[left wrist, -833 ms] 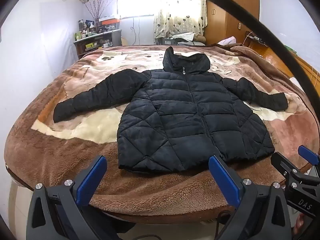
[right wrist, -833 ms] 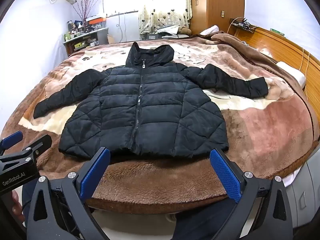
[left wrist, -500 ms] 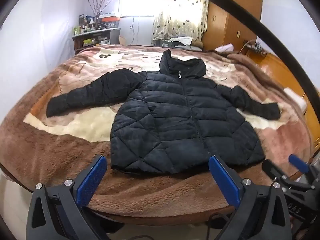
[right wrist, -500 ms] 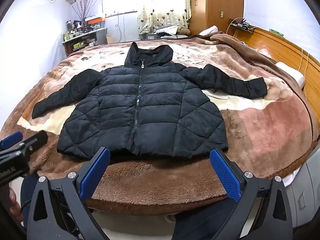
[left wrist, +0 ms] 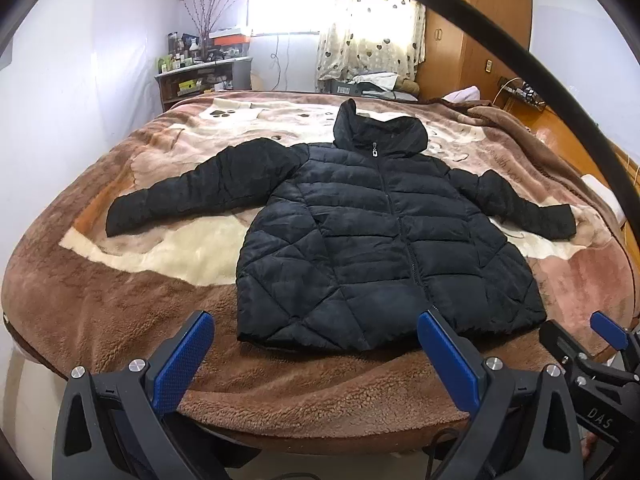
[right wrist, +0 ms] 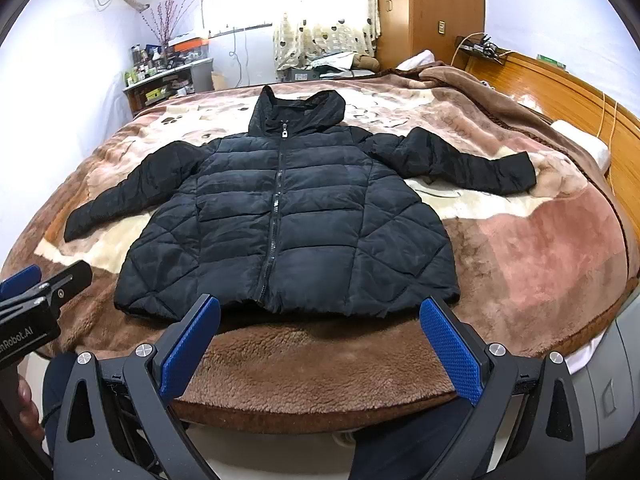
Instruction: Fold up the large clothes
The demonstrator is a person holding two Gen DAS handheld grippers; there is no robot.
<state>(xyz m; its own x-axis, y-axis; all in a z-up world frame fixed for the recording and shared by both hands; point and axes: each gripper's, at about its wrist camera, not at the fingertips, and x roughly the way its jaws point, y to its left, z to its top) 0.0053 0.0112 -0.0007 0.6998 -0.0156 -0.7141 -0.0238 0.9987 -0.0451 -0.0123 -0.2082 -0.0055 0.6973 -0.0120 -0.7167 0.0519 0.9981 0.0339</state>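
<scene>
A black quilted hooded jacket [left wrist: 372,240] [right wrist: 284,216] lies flat and zipped on the bed, front up, hood at the far end, both sleeves spread outward. My left gripper [left wrist: 316,354] hovers open over the near bed edge, in front of the jacket's hem, with nothing between its blue pads. My right gripper [right wrist: 320,340] is likewise open and empty, just short of the hem. Each gripper shows at the edge of the other's view: the right gripper [left wrist: 592,344] and the left gripper [right wrist: 44,284].
A brown and cream fleece blanket [left wrist: 120,312] covers the bed. A wooden headboard [right wrist: 580,88] and pillow [right wrist: 580,148] are at the right, a cluttered shelf [left wrist: 196,80] and curtained window [right wrist: 320,12] at the back, a wooden wardrobe [right wrist: 428,12] behind. The person's legs are below the grippers.
The left wrist view has swung and risen a little, so the jacket sits further right in frame. The right view shifted slightly. Both grippers stay open; the jacket has not moved.
</scene>
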